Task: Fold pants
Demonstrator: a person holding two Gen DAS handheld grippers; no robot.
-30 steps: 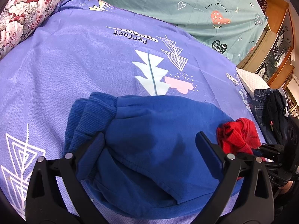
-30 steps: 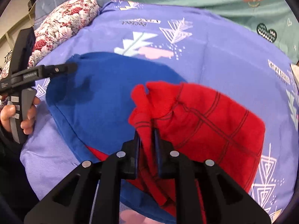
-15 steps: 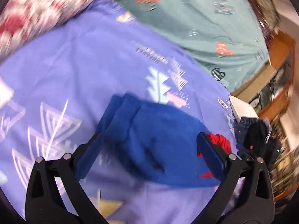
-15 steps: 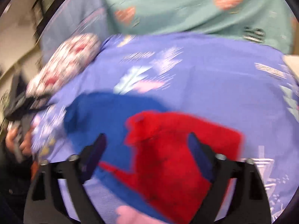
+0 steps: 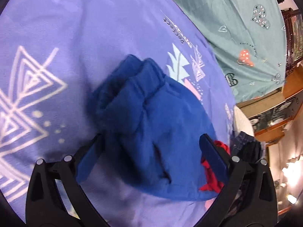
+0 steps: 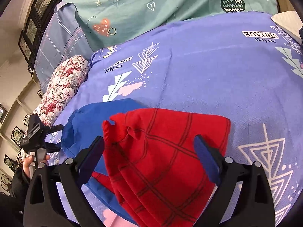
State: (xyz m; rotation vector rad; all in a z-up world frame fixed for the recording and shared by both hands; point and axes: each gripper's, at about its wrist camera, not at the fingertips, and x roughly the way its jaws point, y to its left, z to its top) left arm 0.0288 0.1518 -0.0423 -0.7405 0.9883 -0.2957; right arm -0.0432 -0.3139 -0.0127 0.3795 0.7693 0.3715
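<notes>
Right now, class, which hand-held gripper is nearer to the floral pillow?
Left. The left hand-held gripper sits just below the floral pillow, at the bedspread's edge; the right hand-held gripper hovers over the red garment, farther away.

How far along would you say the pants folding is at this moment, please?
Done: the pants lie folded in a compact red-and-blue bundle on the purple bedspread. In hand: nothing; the right gripper and left gripper both stand open over the bundle. Left: at most tidying.

Folded pants [image 6: 162,166] (red over blue)
</notes>
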